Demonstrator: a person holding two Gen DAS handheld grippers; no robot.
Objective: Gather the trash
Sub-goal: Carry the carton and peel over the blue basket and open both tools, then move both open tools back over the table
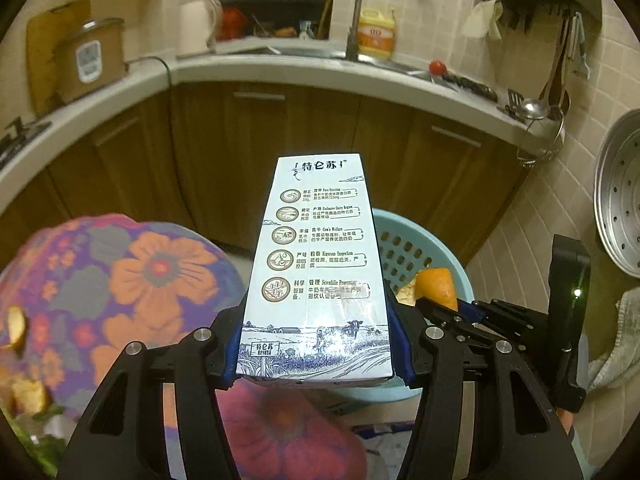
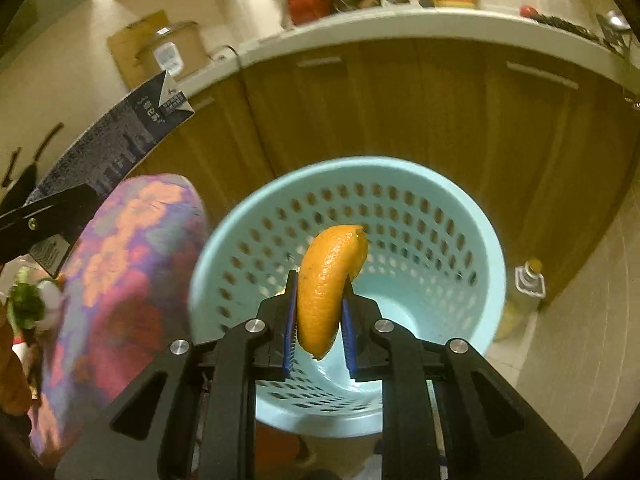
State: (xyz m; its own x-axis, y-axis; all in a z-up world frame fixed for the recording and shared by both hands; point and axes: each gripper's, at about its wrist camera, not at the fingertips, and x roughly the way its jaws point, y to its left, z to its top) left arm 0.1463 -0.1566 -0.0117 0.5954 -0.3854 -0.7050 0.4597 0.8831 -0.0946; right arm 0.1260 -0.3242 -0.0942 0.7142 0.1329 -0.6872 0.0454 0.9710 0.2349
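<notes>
A pale blue milk carton (image 1: 316, 276) is being gripped near its base between the blue pads of the left gripper (image 1: 318, 344), its jaws standing partly apart at the carton's width, with the printed side facing the camera and the carton pointing away toward the cabinets. A curved piece of orange peel (image 2: 330, 288) is being pinched by the right gripper (image 2: 320, 332), whose jaws are being held almost shut on it, directly above the open mouth of the light blue perforated basket (image 2: 420, 216). A surface covered by a floral cloth (image 2: 120, 264) is being seen just left of the basket, with more peel scraps (image 1: 18, 328) and greens lying on it. Beyond, brown wooden cabinet doors (image 1: 256, 152) are being shown under a white counter (image 1: 256, 68), where a faucet (image 1: 352, 8), a yellow bottle (image 1: 376, 32) and a tomato (image 1: 437, 67) are being kept.
</notes>
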